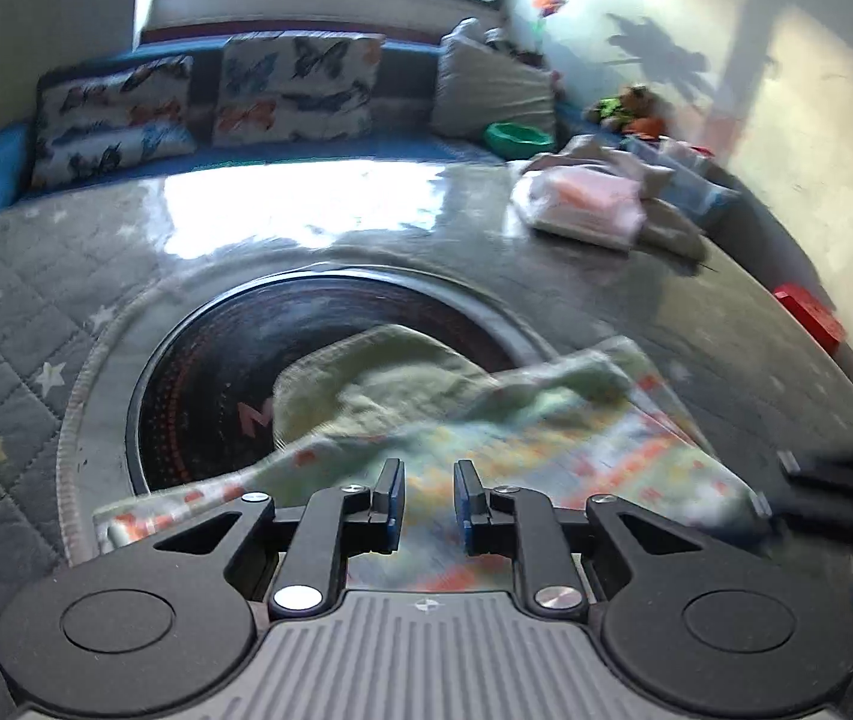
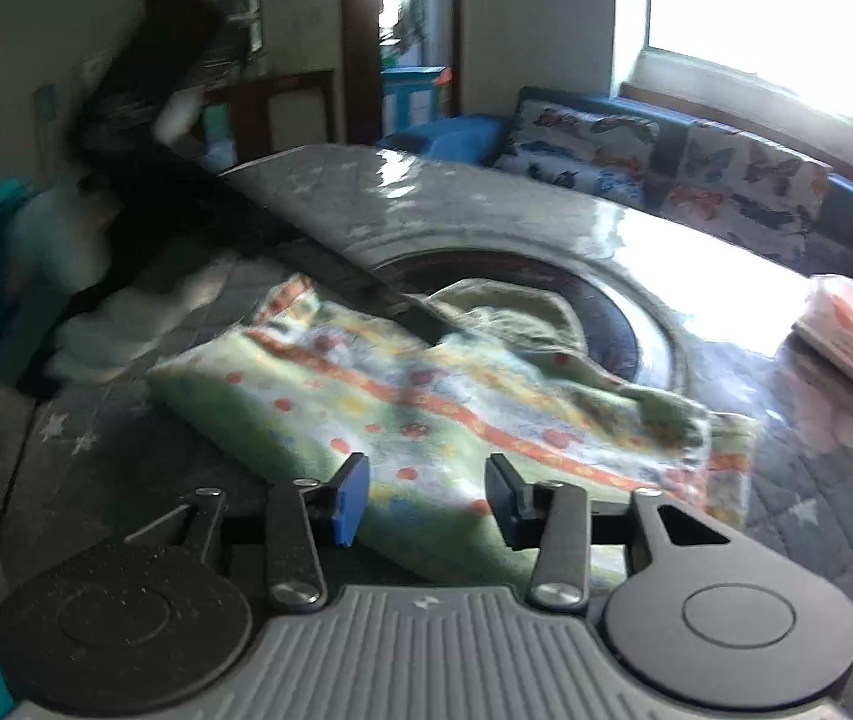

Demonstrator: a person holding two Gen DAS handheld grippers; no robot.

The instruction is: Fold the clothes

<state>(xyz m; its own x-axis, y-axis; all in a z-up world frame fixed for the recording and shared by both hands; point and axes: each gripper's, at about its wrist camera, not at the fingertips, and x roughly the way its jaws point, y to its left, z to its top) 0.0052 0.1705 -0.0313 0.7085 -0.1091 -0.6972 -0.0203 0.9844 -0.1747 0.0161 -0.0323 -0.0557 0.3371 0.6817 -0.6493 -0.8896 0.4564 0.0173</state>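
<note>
Left wrist view first: the left hand-held gripper [image 1: 429,498] has its jaws parted by a narrow gap, with nothing pinched between them as far as I can see. Just past the tips lies the patterned cloth [image 1: 486,420], pale green with orange and yellow bits, draped half over a dark round disc [image 1: 216,372] set into the counter [image 1: 306,210]. The counter's covered in a grey quilted star mat under a shiny clear sheet. Far right there's a stack of folded pink stuff [image 1: 582,204], and behind it all a sofa with butterfly cushions [image 1: 204,96]. The other gripper pokes in at the right edge, blurry.

Right wrist view: the right hand-held gripper [image 2: 426,498] is spread fairly wide and not squeezing anything, though the near edge of the cloth [image 2: 426,396] sits between and under the fingers. The cloth is bunched and partly folded, lying beside and over the same disc [image 2: 606,300]. Left side is a blurry dark shape, can't tell what.
</note>
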